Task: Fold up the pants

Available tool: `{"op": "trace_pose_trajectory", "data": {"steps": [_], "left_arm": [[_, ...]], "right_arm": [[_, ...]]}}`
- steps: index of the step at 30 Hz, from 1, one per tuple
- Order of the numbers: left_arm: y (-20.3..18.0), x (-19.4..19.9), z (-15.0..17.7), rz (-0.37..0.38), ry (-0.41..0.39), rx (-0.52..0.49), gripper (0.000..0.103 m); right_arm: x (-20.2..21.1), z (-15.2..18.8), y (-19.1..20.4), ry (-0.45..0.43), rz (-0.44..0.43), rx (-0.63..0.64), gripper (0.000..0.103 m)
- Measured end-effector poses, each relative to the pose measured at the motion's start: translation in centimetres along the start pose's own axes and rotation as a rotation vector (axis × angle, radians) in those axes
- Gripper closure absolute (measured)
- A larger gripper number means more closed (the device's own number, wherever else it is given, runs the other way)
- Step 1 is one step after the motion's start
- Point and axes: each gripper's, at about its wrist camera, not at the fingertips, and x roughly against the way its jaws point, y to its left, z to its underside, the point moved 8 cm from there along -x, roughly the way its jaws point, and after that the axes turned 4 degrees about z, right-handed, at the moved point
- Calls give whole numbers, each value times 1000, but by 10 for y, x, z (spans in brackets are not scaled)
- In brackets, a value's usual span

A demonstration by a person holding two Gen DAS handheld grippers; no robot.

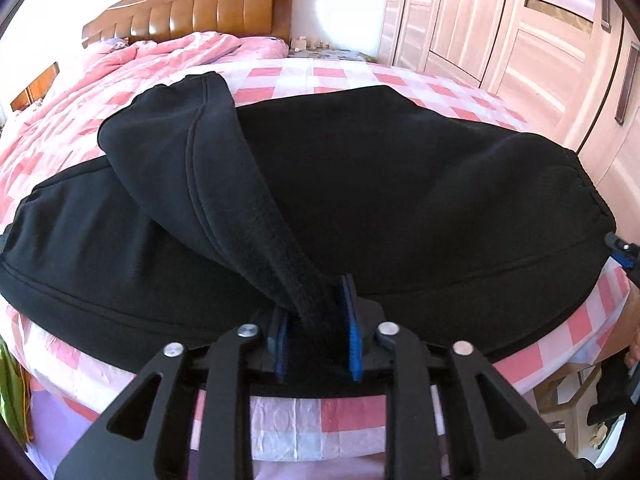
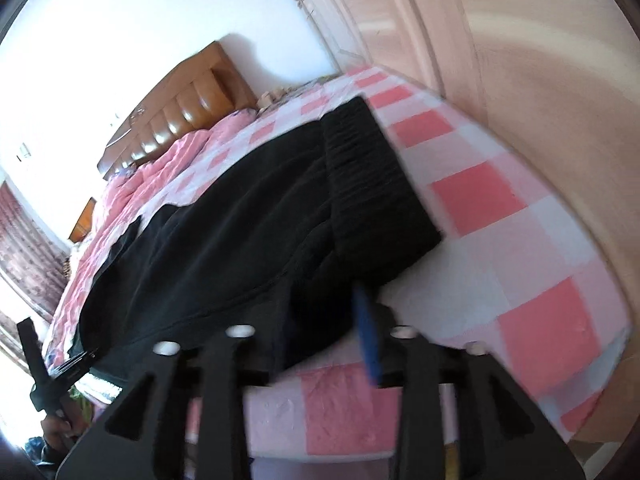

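Observation:
Black pants (image 1: 380,184) lie spread across the pink checked bed sheet (image 1: 320,412). One leg end (image 1: 180,152) is folded over the rest, and its cuff runs down between the blue pads of my left gripper (image 1: 314,300), whose jaws stand slightly apart around it. At the far right edge of the left wrist view, the right gripper's tip (image 1: 624,252) sits by the waistband. In the blurred right wrist view, the ribbed waistband (image 2: 372,184) lies ahead. My right gripper (image 2: 320,312) is open, with the pants' near edge between its fingers; the left finger is hidden by cloth.
A rumpled pink quilt (image 1: 140,64) lies below the wooden headboard (image 1: 200,12). Pale wardrobe doors (image 1: 520,40) stand close along the bed's right side. A wooden stool (image 1: 568,392) is on the floor at right. The bed's near edge drops off just under both grippers.

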Motion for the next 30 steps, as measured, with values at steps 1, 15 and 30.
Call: {"op": "trace_pose_trajectory", "data": {"steps": [1,15,30], "left_arm": [[0,1,1,4,-3,5,55],[-17,9,-2,-77,-83,-138,14],[-69,-13,-9,-6,-121,-274,25]], "right_arm": [[3,0,-3,-8,12,0,33],[-33,5,12,119,-89,-21,63],[41,-26,0,-191,68,9,92]]}}
